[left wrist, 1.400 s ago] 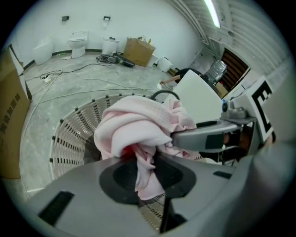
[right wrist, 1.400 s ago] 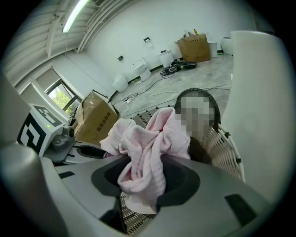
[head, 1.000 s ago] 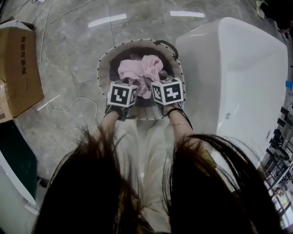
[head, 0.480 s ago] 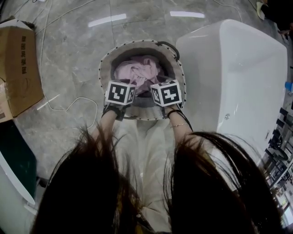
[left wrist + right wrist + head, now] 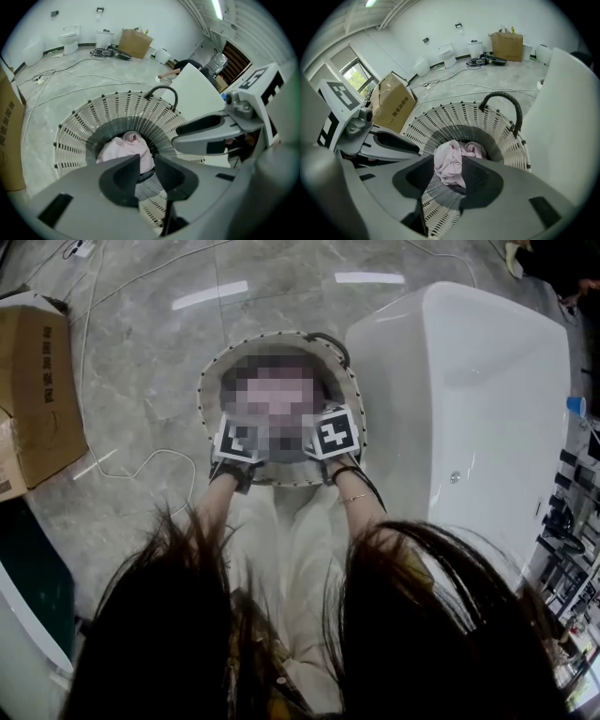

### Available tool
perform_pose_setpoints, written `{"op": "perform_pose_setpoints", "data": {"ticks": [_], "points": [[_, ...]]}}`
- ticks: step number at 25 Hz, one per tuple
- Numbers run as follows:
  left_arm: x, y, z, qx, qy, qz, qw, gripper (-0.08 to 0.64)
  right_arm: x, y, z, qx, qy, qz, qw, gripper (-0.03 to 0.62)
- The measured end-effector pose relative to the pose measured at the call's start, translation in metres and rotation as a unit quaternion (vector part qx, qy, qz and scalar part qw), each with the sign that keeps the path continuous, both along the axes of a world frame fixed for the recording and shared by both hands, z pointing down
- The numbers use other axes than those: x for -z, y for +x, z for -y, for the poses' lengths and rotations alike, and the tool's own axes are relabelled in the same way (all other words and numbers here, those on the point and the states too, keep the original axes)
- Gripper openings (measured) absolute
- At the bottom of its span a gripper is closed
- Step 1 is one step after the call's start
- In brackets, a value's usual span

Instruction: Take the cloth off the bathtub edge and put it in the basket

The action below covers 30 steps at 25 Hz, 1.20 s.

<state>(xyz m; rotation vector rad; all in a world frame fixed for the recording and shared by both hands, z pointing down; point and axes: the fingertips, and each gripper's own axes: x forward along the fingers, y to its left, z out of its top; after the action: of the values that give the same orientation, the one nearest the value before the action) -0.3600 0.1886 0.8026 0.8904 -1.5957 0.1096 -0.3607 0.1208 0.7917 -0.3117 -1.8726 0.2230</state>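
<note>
We find the left gripper (image 5: 146, 161) pointed steeply down into the basket (image 5: 75, 136). Its jaws stand a narrow slot apart, with nothing caught between them. Just past the tips lies the cloth (image 5: 125, 151), pink and crumpled, on the bottom of the basket. More of it shows on the left-jaw side of the slot than on the right.

The right gripper (image 5: 448, 163) is likewise aimed down into the basket, its jaws set noticeably wider than the left's. From behind these jaws the cloth fills the gap from one jaw edge to the other. It lies beyond and below the tips on the ribbed bottom, and we note no pad bearing on it. Both grippers are therefore recorded as empty, and the cloth as inside the basket.

The basket's dark handle (image 5: 501, 96) arches over the far rim, ahead of the right jaws and a little to their right. The white wall of the bathtub (image 5: 567, 126) rises just beside the basket, outboard of the right jaw. A cardboard box (image 5: 391, 105) stands on the left-jaw side, beyond the left gripper and apart from the basket.

From the head view, the two grippers sit side by side over the basket's near rim. A white cable (image 5: 141, 460) lies on the grey floor (image 5: 141, 324), out to the left of the left gripper.
</note>
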Motion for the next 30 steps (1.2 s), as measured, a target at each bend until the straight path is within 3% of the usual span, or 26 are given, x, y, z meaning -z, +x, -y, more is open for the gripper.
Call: {"op": "perform_pose_setpoints", "data": {"ticks": [9,19,24,30], "points": [[0.063,0.003,0.023,-0.021,0.026,0.036,0.9988,0.086,0.062,0.002,0.002,0.029,0.011,0.028,0.999,0.187],[0.158,0.016,0.056,-0.037,0.065,0.081,0.9939,0.084,0.177,0.0,0.033,-0.018,0.0,0.103,0.995,0.166],[0.24,0.016,0.069,-0.05,0.107,0.121,0.9856,0.086,0.261,0.003,0.039,-0.027,-0.011,0.162,0.986,0.16],[0.341,0.03,0.09,-0.056,0.173,0.189,0.9652,0.084,0.371,0.031,0.057,-0.063,-0.029,0.243,0.968,0.145]]}}
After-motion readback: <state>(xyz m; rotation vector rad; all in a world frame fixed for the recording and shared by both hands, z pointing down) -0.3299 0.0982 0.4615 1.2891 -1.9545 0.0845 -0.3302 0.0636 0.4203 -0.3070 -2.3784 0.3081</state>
